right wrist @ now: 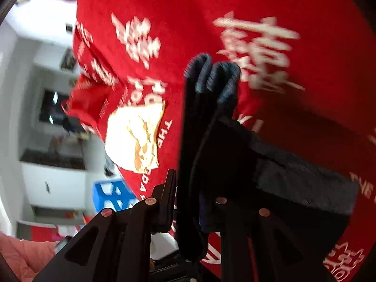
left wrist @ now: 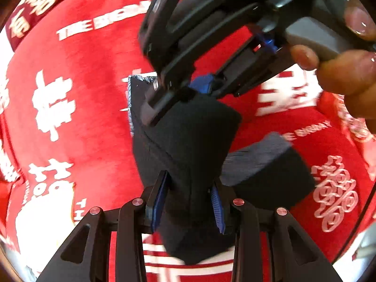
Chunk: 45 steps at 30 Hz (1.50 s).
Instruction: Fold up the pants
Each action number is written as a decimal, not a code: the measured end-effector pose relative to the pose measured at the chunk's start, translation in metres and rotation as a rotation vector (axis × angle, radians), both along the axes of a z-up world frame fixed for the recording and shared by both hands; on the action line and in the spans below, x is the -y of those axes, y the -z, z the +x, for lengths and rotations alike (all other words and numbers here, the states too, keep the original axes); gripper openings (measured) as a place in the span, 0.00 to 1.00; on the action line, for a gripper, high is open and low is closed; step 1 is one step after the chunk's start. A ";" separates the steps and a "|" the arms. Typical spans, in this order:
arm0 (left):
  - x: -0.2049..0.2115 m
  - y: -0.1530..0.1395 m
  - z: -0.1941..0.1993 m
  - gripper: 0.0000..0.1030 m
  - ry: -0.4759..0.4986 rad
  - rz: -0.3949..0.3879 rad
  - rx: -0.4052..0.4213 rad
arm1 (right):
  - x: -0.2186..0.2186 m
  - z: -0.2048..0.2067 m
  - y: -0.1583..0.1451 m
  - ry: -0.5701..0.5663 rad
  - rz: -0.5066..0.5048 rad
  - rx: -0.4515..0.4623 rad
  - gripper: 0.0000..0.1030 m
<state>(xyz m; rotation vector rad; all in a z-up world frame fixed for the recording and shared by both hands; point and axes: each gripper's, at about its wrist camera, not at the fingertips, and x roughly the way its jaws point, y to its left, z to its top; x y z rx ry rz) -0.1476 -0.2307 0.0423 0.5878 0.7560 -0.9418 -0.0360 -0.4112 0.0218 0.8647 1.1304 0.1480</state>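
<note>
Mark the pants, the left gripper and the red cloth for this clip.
pants (left wrist: 188, 129): left wrist view, dark fabric above the jaws.
left gripper (left wrist: 190, 202): left wrist view, midway between the fingertips, shut on the pants.
red cloth (left wrist: 89, 117): left wrist view, bare printed area left of the pants.

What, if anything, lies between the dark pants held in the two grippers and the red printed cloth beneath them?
Nothing visible does. Both the left gripper and the right gripper are shut on the pants, which hang bunched above the red cloth. Only bare cloth shows around them; the part directly underneath is hidden.
</note>
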 end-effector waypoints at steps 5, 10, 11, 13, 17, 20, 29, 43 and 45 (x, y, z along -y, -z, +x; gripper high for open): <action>0.046 0.006 -0.055 0.35 0.121 0.037 -0.021 | 0.047 -0.080 0.006 0.129 0.039 0.023 0.18; 0.076 0.032 -0.097 0.35 0.215 0.098 -0.012 | 0.077 -0.142 0.040 0.246 0.106 0.013 0.18; 0.075 0.043 -0.091 0.35 0.226 0.111 -0.012 | 0.079 -0.150 0.050 0.263 0.116 0.007 0.18; 0.084 0.060 -0.104 0.35 0.258 0.150 -0.004 | 0.086 -0.165 0.068 0.299 0.140 -0.010 0.18; 0.098 0.084 -0.125 0.35 0.294 0.209 0.004 | 0.100 -0.191 0.103 0.354 0.184 -0.038 0.18; 0.107 0.102 -0.135 0.35 0.296 0.240 0.001 | 0.110 -0.202 0.126 0.363 0.187 -0.056 0.17; 0.111 0.120 -0.143 0.40 0.312 0.288 0.023 | 0.116 -0.218 0.162 0.375 0.149 -0.126 0.19; 0.071 0.081 -0.058 0.68 0.112 0.251 -0.204 | 0.093 -0.199 0.141 0.360 -0.075 -0.231 0.27; 0.059 0.082 -0.034 0.68 0.037 0.265 -0.223 | 0.088 -0.196 0.136 0.356 -0.128 -0.256 0.33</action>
